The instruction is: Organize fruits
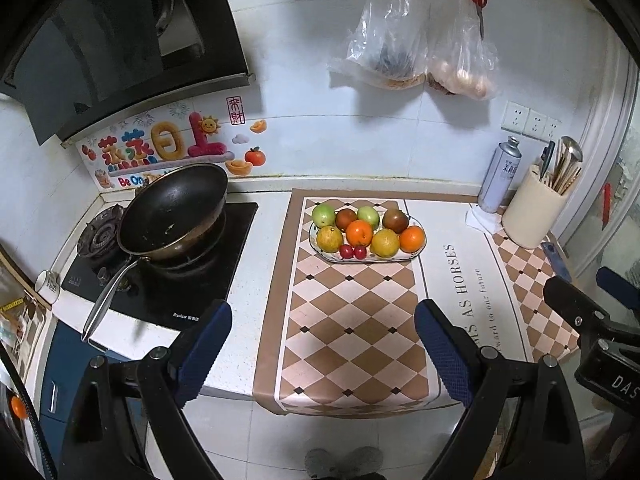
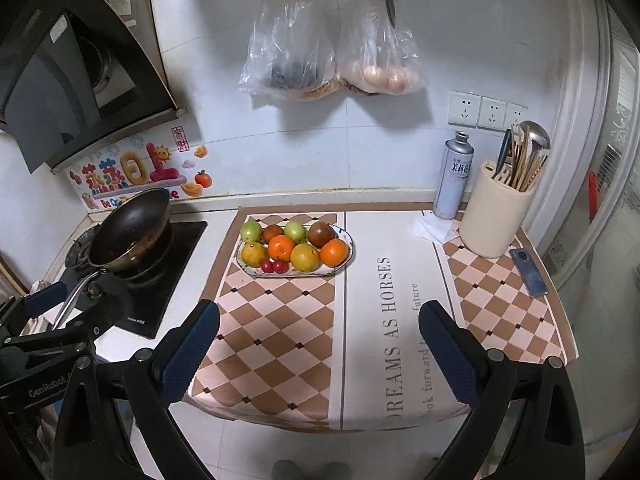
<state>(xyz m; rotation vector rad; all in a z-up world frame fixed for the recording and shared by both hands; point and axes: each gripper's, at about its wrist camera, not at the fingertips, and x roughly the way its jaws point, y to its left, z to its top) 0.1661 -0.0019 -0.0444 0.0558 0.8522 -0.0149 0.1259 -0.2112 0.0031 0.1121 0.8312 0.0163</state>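
Observation:
An oval white plate [image 1: 404, 258] [image 2: 347, 262] on the checkered mat holds several fruits: two oranges [image 1: 359, 233] [image 2: 281, 247], two yellow-green citrus [image 1: 385, 243] [image 2: 305, 257], two green fruits [image 1: 323, 215] [image 2: 251, 231], two dark red-brown ones [image 1: 395, 220] [image 2: 321, 234] and two small red ones [image 1: 353, 251] [image 2: 274, 266]. My left gripper [image 1: 323, 330] is open and empty, above the counter's front edge, well short of the plate. My right gripper [image 2: 319, 330] is open and empty, to the right of the left gripper [image 2: 44, 300]. The right gripper's side also shows in the left wrist view [image 1: 592, 308].
A black pan [image 1: 172, 210] [image 2: 130, 230] sits on the stove at left. A spray can [image 1: 500, 176] [image 2: 454, 176], a cream utensil holder [image 1: 534, 212] [image 2: 496, 216] and a phone [image 2: 528, 272] stand at the right. Plastic bags [image 2: 332, 48] and scissors hang on the wall.

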